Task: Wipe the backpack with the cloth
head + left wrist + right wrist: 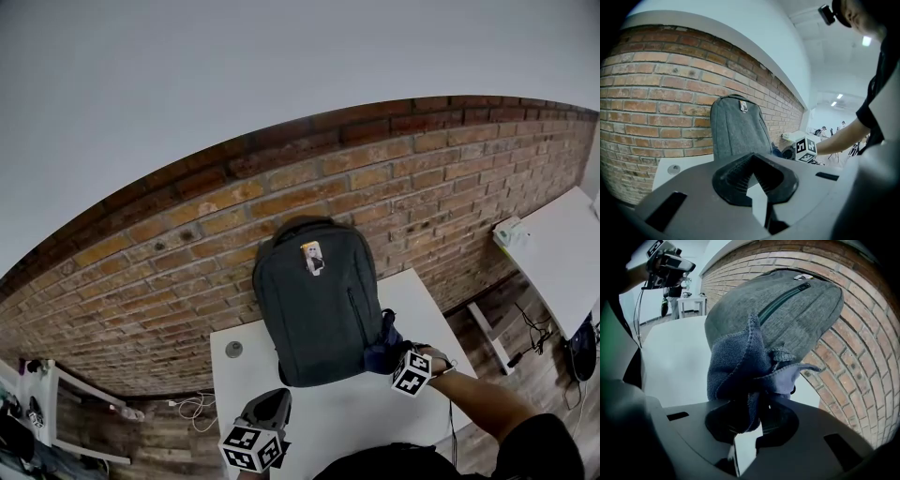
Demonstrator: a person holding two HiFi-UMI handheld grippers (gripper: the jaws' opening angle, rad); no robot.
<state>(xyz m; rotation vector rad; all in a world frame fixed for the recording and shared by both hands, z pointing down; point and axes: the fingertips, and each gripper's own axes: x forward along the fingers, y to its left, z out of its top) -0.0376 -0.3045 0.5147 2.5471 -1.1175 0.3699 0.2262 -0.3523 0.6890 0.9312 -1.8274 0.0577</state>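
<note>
Now: left gripper (272, 405) hangs over the near left edge of the white table (328, 417), apart from everything on it; its own view shows the jaws brought together at the tips with nothing between them (752, 168). Small round disc (233, 349) lies on the table just left of the backpack. Grey backpack (314, 309) stands upright at mid-table, back toward the brick wall (187, 253), zip side facing the person, small tag (312, 257) near its top. Blue cloth (382, 352) is bunched against the backpack's lower right side, touching it. Right gripper (398, 364) holds that cloth: in its own view the jaws (750, 408) are closed on a fold of the cloth (740, 366), which presses on the grey fabric (787, 310). Second white table (562, 253) stands far right, well apart.
</note>
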